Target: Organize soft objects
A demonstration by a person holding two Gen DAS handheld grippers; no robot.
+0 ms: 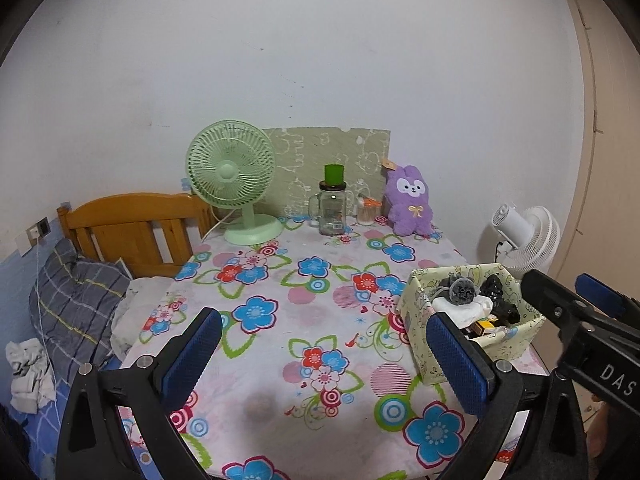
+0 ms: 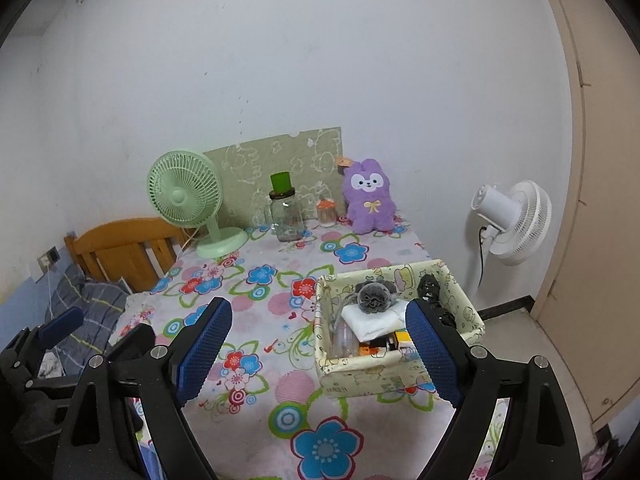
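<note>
A purple plush rabbit (image 1: 410, 202) (image 2: 370, 198) sits upright at the far edge of the flowered table (image 1: 304, 280), against the wall. A pale patterned fabric box (image 1: 414, 320) (image 2: 360, 376) stands at the table's right side. It holds a grey pompom (image 1: 463, 291) (image 2: 374, 295), a folded white cloth (image 2: 374, 322), a black item (image 1: 496, 292) and small packets. My left gripper (image 1: 324, 344) hangs open over the table's middle, with nothing between its fingers. My right gripper (image 2: 320, 348) is open just in front of the box, which it does not touch.
A green desk fan (image 1: 232, 176), a glass jar with a green lid (image 1: 332, 208) and a small jar (image 1: 368, 212) line the table's back. A white standing fan (image 2: 512, 220) stands right of the table. A wooden headboard (image 1: 132, 228) and a plaid pillow (image 1: 76, 300) lie left.
</note>
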